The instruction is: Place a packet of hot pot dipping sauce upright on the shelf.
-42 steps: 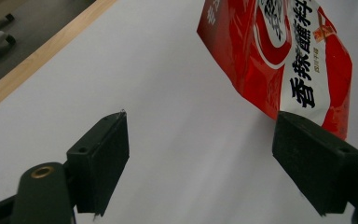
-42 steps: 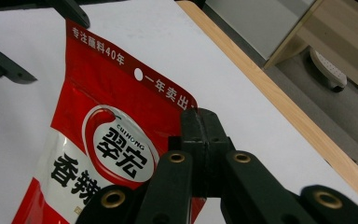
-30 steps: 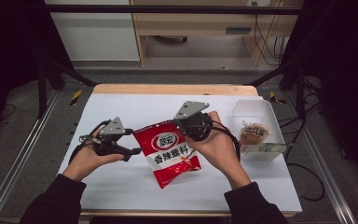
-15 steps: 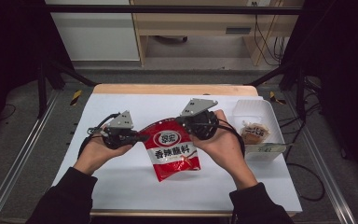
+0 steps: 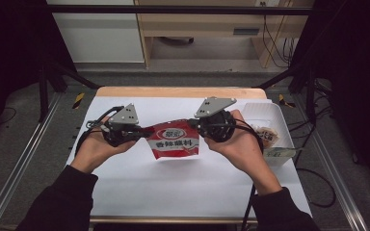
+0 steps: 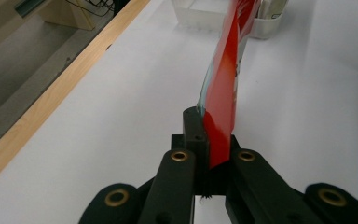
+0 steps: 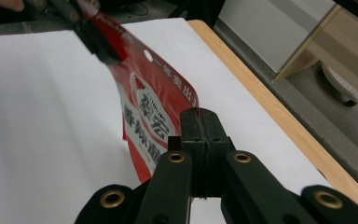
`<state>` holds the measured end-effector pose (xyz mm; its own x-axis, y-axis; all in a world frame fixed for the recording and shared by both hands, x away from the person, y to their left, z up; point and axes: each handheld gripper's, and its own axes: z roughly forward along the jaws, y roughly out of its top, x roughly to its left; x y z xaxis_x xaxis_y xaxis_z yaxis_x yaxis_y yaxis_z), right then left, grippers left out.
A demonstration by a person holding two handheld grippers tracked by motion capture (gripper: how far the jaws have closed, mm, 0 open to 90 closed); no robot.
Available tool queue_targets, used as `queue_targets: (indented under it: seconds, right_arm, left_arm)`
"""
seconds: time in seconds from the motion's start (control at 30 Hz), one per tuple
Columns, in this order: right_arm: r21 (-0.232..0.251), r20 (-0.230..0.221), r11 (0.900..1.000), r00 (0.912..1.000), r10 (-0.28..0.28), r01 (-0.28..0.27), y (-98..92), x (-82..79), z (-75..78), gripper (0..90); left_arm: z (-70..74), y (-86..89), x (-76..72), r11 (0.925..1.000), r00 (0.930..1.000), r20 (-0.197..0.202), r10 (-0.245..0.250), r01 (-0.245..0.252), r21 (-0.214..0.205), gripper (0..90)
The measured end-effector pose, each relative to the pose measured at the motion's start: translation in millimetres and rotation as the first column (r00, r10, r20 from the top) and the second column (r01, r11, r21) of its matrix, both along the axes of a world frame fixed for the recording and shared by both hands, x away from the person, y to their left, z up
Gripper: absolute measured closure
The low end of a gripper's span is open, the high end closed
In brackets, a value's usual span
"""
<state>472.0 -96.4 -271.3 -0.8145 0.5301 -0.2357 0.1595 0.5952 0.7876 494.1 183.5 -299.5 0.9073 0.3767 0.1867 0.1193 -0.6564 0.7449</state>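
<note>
Above the white paper-covered table (image 5: pixel 139 187), a flat red foil seasoning pouch (image 5: pixel 175 144) is hanging stretched between two hand-held tools, clear of the surface. Its long top edge is running level from one tool to the other, with the body drooping below, so any coming pull apart or tear would likely run along that line. The left gripper (image 5: pixel 142 133) is clamping the pouch's left top corner, its jaws having just been closing on the foil, and the left gripper view is showing the red sheet edge-on, pinched between the black pads (image 6: pixel 196 135). The right gripper (image 5: pixel 195 126) is pinching the opposite top corner, jaws pressed together on the foil (image 7: pixel 200 126). Both hands are sitting equally close, one at each end. A clear plastic tub (image 5: pixel 270 113) holding small packets is standing at the table's right edge, well apart from the pouch. White Chinese characters are showing on the pouch's front below a round white emblem; the finer print is too small to read.
</note>
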Motion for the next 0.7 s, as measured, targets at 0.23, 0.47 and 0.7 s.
queue_targets:
  seconds: [0.23,0.47,0.7]
  right_arm:
    - [-0.101,-0.018,0.9933,0.9983,0.055,-0.057,6.3,2.9,-1.1,71.2]
    - [-0.182,-0.048,0.9788,0.9950,0.088,-0.095,20.3,7.0,-10.4,59.7]
    - [-0.235,-0.083,0.9657,0.9922,0.093,-0.110,27.6,14.8,-15.3,72.0]
  left_arm:
    - [7.0,-1.1,-1.3,0.9997,0.9999,0.011,-0.007,0.007,0.023,90.0]
    - [8.8,-1.5,-3.8,0.9998,0.9996,0.026,-0.013,0.013,0.014,90.0]
    - [10.6,1.8,-4.9,0.9998,0.9993,0.034,-0.017,0.017,0.006,90.0]
